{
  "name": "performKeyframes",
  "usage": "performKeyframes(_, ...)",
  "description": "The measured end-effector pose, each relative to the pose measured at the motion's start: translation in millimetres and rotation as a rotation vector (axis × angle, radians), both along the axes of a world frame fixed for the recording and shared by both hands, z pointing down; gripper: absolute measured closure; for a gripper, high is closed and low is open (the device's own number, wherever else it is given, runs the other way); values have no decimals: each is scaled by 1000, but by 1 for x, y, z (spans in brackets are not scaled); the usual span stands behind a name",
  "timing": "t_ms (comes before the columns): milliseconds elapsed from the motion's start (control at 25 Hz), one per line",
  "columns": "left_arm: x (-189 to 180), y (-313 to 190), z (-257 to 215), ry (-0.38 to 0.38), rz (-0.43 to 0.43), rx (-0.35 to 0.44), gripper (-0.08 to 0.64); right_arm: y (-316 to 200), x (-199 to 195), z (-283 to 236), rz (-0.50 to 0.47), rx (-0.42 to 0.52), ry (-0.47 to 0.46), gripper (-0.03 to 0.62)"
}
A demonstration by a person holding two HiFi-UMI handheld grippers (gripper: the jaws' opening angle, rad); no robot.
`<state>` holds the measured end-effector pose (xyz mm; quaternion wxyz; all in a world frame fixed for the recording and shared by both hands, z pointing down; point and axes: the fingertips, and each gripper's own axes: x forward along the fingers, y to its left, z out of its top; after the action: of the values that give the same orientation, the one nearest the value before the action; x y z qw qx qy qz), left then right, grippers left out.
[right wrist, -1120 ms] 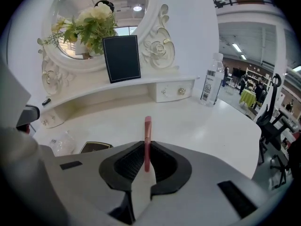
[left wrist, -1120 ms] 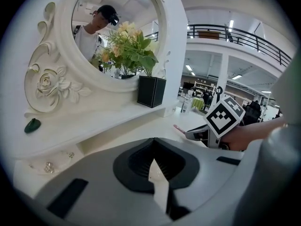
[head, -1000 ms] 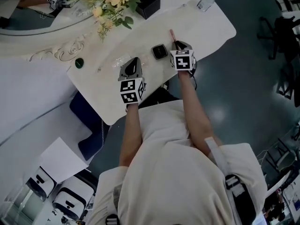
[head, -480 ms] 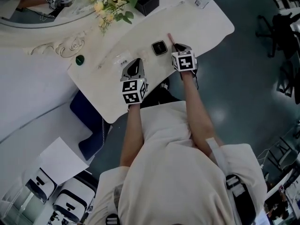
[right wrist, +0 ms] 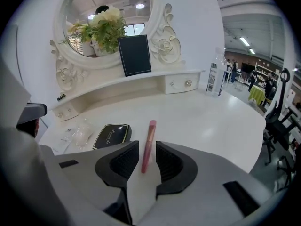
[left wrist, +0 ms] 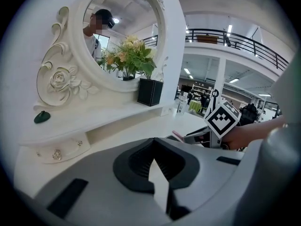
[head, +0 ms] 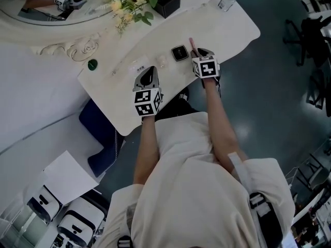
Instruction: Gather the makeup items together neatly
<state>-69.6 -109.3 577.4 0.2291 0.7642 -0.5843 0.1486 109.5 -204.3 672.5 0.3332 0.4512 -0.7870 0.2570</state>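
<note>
On the worktop (head: pixel 227 30), head view: one black compact (head: pixel 179 52), one pink tube (head: pixel 192 44) right of it. Left gripper view: left claw (left wrist: pixel 153 142) sits closed, empty. Right gripper view: right claw (right wrist: pixel 147 147), just opening, stands slightly apart astride the tube.

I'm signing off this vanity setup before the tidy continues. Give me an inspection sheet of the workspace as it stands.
Surface: white vanity table, bare at its right end.
Job's things: pink tube and black compact lie side by side.
Clutter: clear wrappers left of the compact; water bottle, black flower vase, small green item on the shelf.
Grippers: left gripper shut, empty; right gripper open, jaws just opening, the tube lying between them unpressed.
Cables: nothing seen on the table.
Surroundings: ornate mirror behind; dark floor, chairs to the right.
</note>
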Motion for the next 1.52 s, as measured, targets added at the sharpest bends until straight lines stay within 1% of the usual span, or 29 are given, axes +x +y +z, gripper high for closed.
performKeyframes(200, -8, 4, -3, 10, 2, 10, 548, 4, -6, -12, 0, 30, 21, 456)
performKeyframes(400, -17, 13, -12, 18, 11, 21, 547, 18, -13, -35, 14, 65, 18, 454)
performKeyframes(520, -22, 22, -21, 25, 14, 31, 547, 39, -17, -48, 28, 76, -7, 454)
performKeyframes(640, -25, 36, -26, 37, 19, 33, 547, 66, -23, -56, 36, 66, -57, 454)
performKeyframes(760, -26, 52, -29, 40, 30, 35, 547, 91, -27, -62, 32, 71, -55, 456)
performKeyframes(840, -26, 63, -30, 45, 33, 36, 547, 107, -29, -68, 42, 84, -63, 462)
performKeyframes(920, -27, 75, -29, 54, 29, 37, 547, 123, -32, -77, 60, 108, -99, 465)
performKeyframes(1000, -29, 84, -25, 64, 22, 38, 546, 140, -38, -83, 61, 123, -129, 471)
performKeyframes(1080, -29, 93, -21, 70, 16, 33, 547, 152, -43, -85, 54, 132, -130, 494)
performKeyframes(1200, -26, 107, -19, 66, 28, 31, 548, 165, -43, -86, 69, 143, -140, 527)
performKeyframes(1320, -26, 117, -18, 58, 38, 35, 547, 173, -44, -87, 68, 155, -138, 541)
performKeyframes(1520, -31, 125, -15, 48, 30, 46, 547, 179, -50, -93, 30, 187, -130, 554)
